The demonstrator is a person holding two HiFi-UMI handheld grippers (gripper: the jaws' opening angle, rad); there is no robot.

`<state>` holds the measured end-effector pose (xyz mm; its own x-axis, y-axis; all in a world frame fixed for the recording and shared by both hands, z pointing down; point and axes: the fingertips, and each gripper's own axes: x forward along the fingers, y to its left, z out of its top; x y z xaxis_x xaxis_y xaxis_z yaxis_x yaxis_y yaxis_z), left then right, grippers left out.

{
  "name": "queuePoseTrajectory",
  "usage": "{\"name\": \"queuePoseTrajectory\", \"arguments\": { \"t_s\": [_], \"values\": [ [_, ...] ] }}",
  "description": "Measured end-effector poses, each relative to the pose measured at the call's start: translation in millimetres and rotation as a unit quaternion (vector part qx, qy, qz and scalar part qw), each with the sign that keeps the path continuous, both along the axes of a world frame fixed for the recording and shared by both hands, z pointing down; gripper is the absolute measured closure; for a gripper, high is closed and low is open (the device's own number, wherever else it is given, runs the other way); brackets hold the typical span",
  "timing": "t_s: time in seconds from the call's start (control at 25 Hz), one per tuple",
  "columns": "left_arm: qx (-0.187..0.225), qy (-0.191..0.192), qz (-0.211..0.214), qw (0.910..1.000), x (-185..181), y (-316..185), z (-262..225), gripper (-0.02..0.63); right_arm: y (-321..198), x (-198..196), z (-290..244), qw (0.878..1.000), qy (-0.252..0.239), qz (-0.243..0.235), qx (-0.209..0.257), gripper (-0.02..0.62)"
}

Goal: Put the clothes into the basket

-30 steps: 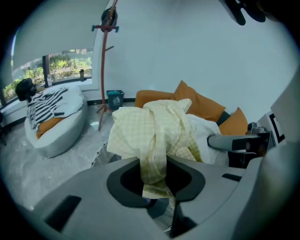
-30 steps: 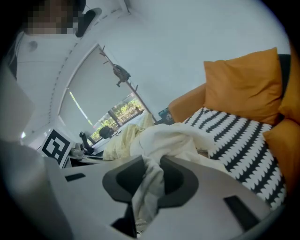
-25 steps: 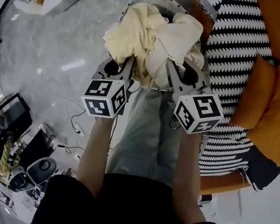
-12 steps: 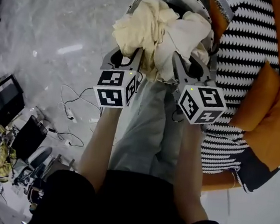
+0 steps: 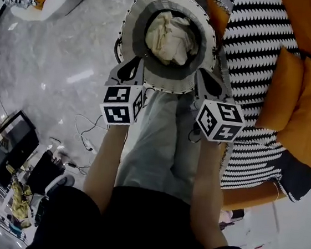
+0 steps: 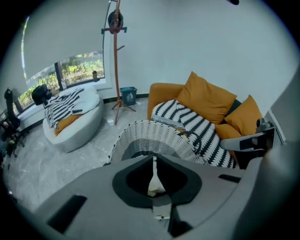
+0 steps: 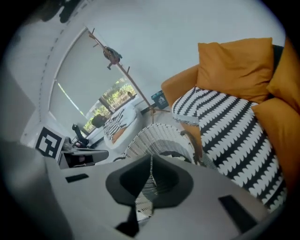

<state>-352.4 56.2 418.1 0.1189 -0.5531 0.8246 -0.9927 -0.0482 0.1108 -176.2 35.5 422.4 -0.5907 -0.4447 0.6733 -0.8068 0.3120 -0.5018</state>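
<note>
Cream clothes in basket, left hand-held gripper, right hand-held gripper, jaws just closed, both empty

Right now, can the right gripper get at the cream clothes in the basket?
Probably yes. The right gripper sits at the near rim of the basket, and the cream clothes lie uncovered just beyond. Its jaws, just closed on nothing, must reopen first.

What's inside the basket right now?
A crumpled cream bundle of clothes lies inside the basket, below its rim. The basket's bottom and anything under the bundle are covered.
</note>
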Motion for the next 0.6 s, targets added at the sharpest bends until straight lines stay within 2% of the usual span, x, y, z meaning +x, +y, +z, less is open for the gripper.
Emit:
{"name": "queuePoseTrajectory", "arguments": {
  "t_s": [0.16, 0.32, 0.44, 0.6],
  "values": [
    [0.022, 0.041, 0.063, 0.9969, 53.0, -15.5, -25.6, 0.596, 3.7, 51.7, -31.7, 0.997, -0.010, 0.072, 0.020, 0.580],
    [0.031, 0.078, 0.140, 0.9866, 120.1, -31.4, -59.9, 0.597, 7.8, 106.6, -68.6, 0.990, -0.009, 0.140, 0.033, 0.581],
    [0.047, 0.110, 0.201, 0.9724, 182.9, -40.7, -92.0, 0.597, 14.2, 155.5, -100.4, 0.978, -0.001, 0.202, 0.060, 0.583],
    [0.059, 0.145, 0.281, 0.9469, 275.1, -30.5, -135.4, 0.597, 42.2, 224.8, -141.1, 0.954, 0.021, 0.287, 0.085, 0.583]
  ]
}}
